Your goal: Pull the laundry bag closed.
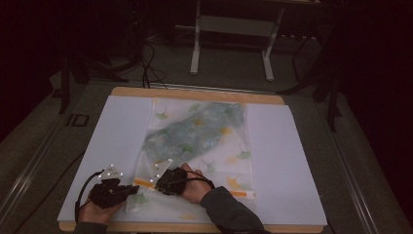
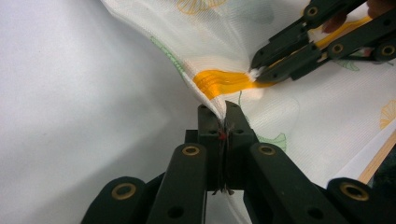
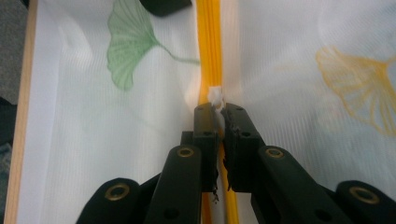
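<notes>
A white mesh bag (image 1: 199,136) printed with green and orange ginkgo leaves lies flat on the white sheet, something greenish inside it. Its orange zipper (image 1: 241,193) runs along the near end. My left gripper (image 2: 225,109) is shut on the bag's fabric at the zipper's (image 2: 219,81) left end and lifts that corner slightly. My right gripper (image 3: 218,109) is shut on the small white zipper pull (image 3: 216,95), with the orange zipper (image 3: 210,42) running straight ahead. In the high view the left gripper (image 1: 130,189) and the right gripper (image 1: 156,183) sit close together at the bag's near left corner.
The white sheet (image 1: 287,161) covers a wooden table (image 1: 195,92) whose edge shows at front and back. A metal stand (image 1: 234,29) and cables (image 1: 151,68) are on the dark floor beyond. Bare sheet lies left and right of the bag.
</notes>
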`<state>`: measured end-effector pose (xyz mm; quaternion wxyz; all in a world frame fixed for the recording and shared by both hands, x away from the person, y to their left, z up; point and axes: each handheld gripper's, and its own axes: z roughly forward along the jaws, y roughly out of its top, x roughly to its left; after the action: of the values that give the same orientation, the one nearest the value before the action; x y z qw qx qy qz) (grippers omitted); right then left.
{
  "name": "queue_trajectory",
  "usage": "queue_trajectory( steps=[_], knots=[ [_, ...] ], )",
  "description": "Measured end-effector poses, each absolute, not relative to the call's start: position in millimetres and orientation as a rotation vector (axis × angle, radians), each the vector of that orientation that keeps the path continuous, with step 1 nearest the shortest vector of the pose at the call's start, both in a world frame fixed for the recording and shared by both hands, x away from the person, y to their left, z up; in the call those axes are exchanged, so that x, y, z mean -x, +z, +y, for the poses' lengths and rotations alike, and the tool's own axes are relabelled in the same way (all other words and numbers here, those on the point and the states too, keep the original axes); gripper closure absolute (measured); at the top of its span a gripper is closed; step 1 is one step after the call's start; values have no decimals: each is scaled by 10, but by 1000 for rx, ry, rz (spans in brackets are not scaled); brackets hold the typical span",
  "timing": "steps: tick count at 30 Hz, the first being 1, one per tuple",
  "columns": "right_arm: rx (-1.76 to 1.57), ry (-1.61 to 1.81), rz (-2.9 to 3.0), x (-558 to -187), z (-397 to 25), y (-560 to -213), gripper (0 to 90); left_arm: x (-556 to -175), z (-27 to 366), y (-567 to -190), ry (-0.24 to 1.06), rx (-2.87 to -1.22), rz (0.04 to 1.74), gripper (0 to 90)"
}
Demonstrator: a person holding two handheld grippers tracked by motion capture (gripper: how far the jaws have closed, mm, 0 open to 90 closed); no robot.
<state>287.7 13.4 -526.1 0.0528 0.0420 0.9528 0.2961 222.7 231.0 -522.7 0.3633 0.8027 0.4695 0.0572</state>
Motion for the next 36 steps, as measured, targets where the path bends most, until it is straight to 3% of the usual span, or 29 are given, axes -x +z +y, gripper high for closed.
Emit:
queue_trajectory(
  steps=[36],
  knots=[
    [-149, 759, 2888, -2820, -381, -5216, 847, -2223, 2316, -5232, 162, -2069, 1208, 883]
  ],
)
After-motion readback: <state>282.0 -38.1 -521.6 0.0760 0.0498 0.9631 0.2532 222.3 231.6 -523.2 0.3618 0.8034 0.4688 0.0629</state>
